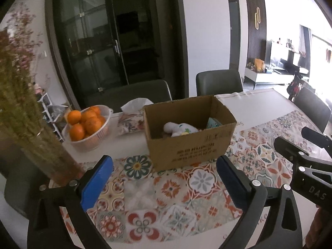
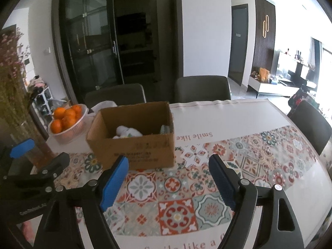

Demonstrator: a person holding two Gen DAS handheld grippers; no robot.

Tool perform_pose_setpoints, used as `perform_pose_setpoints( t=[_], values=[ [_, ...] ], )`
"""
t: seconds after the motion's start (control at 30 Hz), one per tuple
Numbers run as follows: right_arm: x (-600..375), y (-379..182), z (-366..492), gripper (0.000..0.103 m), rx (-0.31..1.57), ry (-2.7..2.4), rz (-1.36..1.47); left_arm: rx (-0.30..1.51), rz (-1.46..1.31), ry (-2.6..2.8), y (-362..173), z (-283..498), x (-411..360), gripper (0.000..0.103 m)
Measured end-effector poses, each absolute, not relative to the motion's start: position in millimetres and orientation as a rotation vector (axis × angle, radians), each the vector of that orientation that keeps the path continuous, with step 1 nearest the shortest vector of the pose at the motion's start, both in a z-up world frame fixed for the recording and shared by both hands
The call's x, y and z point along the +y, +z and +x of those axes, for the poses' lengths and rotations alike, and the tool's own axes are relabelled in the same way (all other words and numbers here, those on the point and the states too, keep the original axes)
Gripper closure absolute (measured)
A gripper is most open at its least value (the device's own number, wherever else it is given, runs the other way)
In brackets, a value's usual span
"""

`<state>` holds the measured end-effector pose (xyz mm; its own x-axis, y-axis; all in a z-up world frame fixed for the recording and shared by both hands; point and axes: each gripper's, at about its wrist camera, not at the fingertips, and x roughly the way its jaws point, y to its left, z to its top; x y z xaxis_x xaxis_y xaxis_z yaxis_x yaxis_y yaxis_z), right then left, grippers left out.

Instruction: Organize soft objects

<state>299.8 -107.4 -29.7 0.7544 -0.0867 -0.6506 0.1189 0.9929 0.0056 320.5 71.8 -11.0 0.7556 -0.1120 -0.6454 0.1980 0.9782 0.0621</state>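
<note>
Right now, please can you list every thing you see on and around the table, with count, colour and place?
cardboard box: one, brown, open, middle of the table
plush toy: one, white, inside the box
teal item: one, inside the box at its right end; cannot tell what
oranges: several, orange, in a white basket left of the box
tissue pack: one, patterned, between basket and box
vase of dried flowers: one, far left
tablecloth: one, tile-patterned
chairs: three, dark, around the table
left gripper: blue pads, open, empty
right gripper: blue pads, open, empty
</note>
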Motion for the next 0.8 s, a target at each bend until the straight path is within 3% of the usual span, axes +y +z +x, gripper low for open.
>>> perform_pose_setpoints(
  t=[0.8],
  values=[
    [-114.6, -4.3, 152.8, 0.016, 0.645, 0.004, 0.000, 0.549, 0.118, -0.037, 20.2, 139.6, 65.9, 0.000]
  ],
)
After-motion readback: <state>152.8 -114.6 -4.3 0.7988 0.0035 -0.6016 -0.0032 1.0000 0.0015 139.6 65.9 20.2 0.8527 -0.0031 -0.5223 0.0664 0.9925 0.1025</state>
